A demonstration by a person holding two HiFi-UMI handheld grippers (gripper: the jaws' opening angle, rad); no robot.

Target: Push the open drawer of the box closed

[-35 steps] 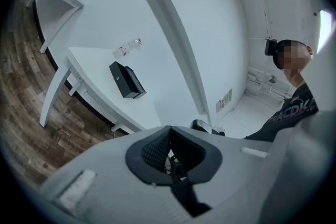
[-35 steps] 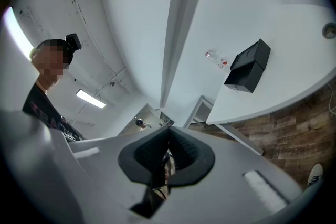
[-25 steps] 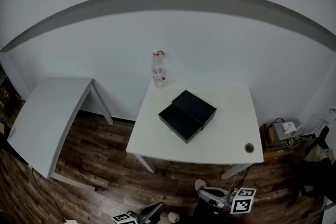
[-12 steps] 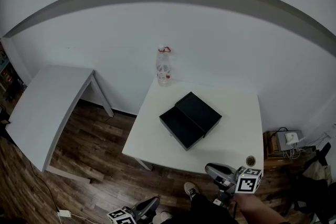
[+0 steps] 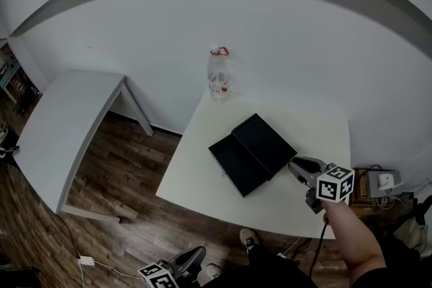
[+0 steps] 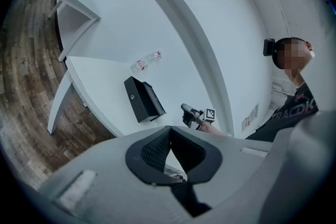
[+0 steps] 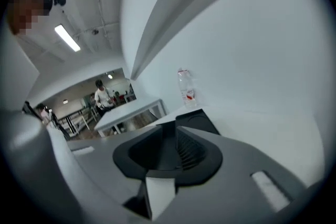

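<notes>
A black box (image 5: 264,143) lies on the white table (image 5: 297,206), its open drawer (image 5: 235,165) pulled out toward the front left. The same box (image 6: 142,99) shows in the left gripper view, and ahead of the jaws as box (image 7: 197,122) in the right gripper view. My right gripper (image 5: 298,166) hovers over the table just right of the box, apart from it. Its jaws are opening with nothing between them, seen as right gripper (image 7: 169,131). My left gripper (image 5: 194,257) hangs low in front of the table, and its fingertips meet, seen as left gripper (image 6: 169,128).
A clear water bottle (image 5: 218,74) with a red cap ring stands at the table's back edge by the wall. A second pale table (image 5: 61,125) stands at the left over the wooden floor. Cables and small devices (image 5: 381,182) lie right of the table. A person (image 7: 101,96) stands far off.
My right gripper has risen from below the table's front edge and come forward over the table, next to the box's right side. The left gripper stays low.
</notes>
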